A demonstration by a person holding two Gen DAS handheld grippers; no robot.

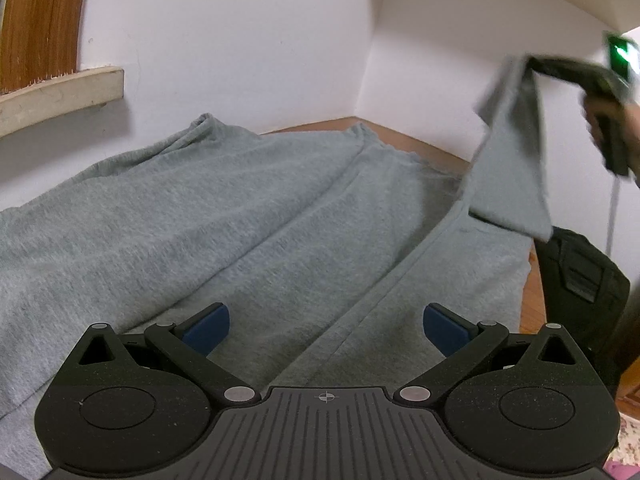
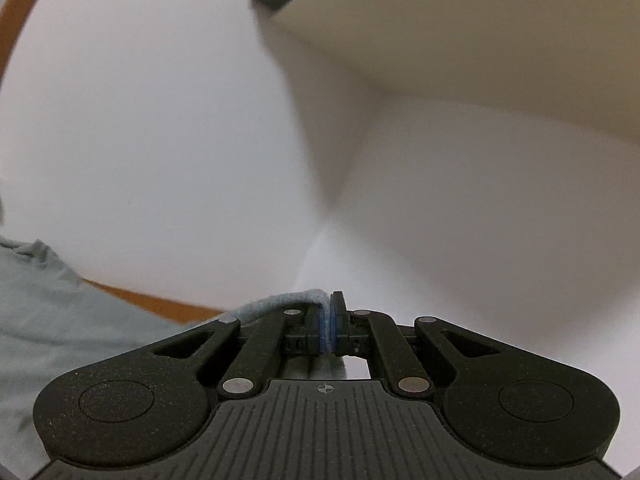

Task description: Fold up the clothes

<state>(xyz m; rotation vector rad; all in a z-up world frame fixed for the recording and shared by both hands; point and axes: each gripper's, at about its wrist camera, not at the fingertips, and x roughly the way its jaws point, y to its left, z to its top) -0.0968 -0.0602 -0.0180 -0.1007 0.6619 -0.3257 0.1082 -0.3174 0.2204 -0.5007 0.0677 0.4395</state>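
Grey garment lies spread over the wooden surface, filling left and centre of the left wrist frame. Left gripper hovers low over it at bottom centre, jaws wide apart, holding nothing. At right of frame, right gripper is clamped on a lifted garment corner, raised against the white wall

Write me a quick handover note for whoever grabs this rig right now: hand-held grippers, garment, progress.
Left hand-held gripper: open, empty, low over the grey garment.
Right hand-held gripper: shut on a garment edge, held up in the air near the white wall.
Garment: mostly spread flat on the wooden surface, right-side flap lifted.
Done: flap picked up.
Left: probably carry the flap across the body, lay it down, then continue the remaining folds.
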